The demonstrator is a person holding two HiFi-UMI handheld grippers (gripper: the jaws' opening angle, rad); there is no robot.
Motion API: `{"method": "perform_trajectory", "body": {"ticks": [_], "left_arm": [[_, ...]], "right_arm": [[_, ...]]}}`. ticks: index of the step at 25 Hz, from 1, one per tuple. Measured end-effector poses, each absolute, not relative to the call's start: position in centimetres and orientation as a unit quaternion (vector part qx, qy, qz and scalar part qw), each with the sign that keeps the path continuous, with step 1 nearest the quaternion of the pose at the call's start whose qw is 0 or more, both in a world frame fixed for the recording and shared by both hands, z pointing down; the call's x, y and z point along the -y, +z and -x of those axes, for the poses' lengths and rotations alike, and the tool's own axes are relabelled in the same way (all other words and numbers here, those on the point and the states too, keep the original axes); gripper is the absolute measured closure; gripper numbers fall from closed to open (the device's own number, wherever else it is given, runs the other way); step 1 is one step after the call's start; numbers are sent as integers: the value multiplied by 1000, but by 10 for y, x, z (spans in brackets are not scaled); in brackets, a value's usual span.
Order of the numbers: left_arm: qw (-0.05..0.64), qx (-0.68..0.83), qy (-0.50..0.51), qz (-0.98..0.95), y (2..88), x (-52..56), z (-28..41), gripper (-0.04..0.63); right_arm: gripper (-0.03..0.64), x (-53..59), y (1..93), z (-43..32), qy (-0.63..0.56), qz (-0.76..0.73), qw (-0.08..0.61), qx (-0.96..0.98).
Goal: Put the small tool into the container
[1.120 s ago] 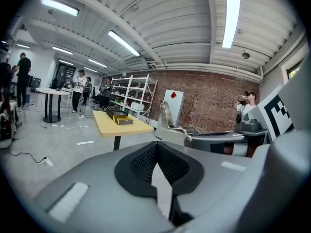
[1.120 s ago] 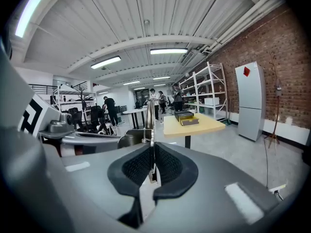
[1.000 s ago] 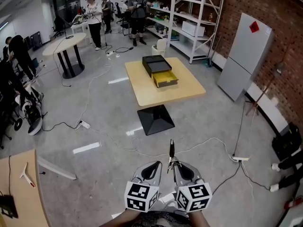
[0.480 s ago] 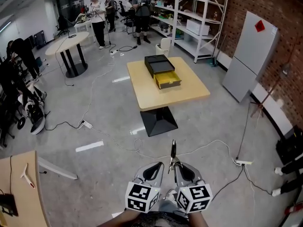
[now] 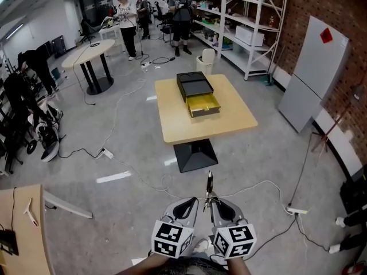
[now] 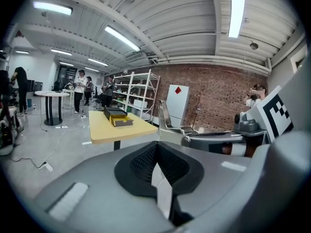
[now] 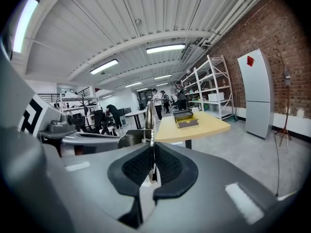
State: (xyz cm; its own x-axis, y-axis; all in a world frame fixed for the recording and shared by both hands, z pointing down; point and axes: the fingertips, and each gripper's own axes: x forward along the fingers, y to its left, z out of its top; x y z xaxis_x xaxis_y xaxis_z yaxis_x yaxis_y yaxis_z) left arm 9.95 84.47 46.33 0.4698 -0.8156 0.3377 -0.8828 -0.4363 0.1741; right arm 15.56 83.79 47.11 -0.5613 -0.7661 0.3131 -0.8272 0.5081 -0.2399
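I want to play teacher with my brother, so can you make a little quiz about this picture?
1. Which one holds the tool? A left gripper, B right gripper
2. True or false: the tool is already in the container.
3. Fill in: the container sits on a yellow ___.
Key: 1 B; 2 false; 3 table.
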Motion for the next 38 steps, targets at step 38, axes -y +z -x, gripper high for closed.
{"method": "perform_trajectory", "body": {"ticks": [38], "left_arm": [[168, 492, 112, -847, 497, -376, -172, 584]], "right_arm": [[609, -380, 506, -226, 189, -469, 84, 858]]}}
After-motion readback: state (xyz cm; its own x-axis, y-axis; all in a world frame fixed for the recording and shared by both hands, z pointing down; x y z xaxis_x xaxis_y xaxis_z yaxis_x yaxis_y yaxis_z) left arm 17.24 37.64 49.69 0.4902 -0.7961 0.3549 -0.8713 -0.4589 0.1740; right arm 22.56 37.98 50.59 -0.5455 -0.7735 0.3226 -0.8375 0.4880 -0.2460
